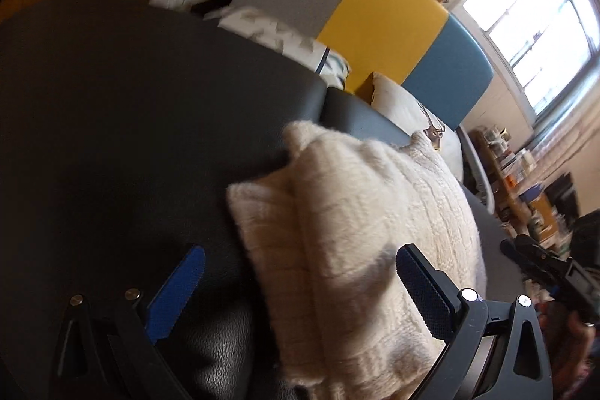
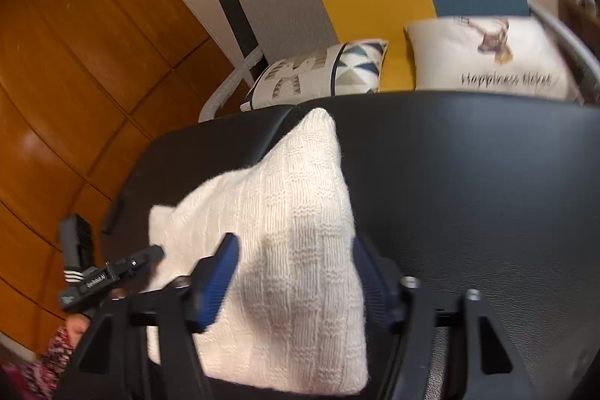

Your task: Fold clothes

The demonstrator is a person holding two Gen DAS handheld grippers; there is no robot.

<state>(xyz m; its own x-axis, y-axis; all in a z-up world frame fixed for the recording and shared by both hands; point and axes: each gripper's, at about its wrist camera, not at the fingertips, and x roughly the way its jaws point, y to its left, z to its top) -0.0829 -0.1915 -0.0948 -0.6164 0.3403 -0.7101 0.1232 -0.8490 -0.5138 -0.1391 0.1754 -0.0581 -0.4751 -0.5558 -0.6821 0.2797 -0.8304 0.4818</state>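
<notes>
1. In the left wrist view, we see the cream knitted garment (image 1: pixel 360 242) lying as a thick, layered bundle on the black padded table (image 1: pixel 123 122). Its layers are stacked, with a rolled edge on the left side, so it already looks folded. Whether more folds are wanted, we cannot judge from this moment.
2. The risk here, in our opinion: the knit is bulky and soft, so a push from one side could let the upper layers slide and open the bundle. The table surface looks smooth, so the whole bundle could also slip toward the far edge.
3. The left hand-held gripper (image 1: pixel 296 291) has its jaws wide apart and grips nothing. One blue pad is over the bare table at the left, the other over the near right part of the garment. It points forward and is tilted clearly to one side.
4. In the right wrist view, the knitted garment (image 2: pixel 285 242) lies on the table (image 2: pixel 468 175), near its left edge. If it is dragged to the left, it could fall off.
5. The right hand-held gripper (image 2: pixel 292 283) is also open. Its two pads straddle the near part of the bundle without clamping it, and it sits low, close to the cloth. The left hand-held gripper (image 2: pixel 112 272) shows at the left.
</notes>
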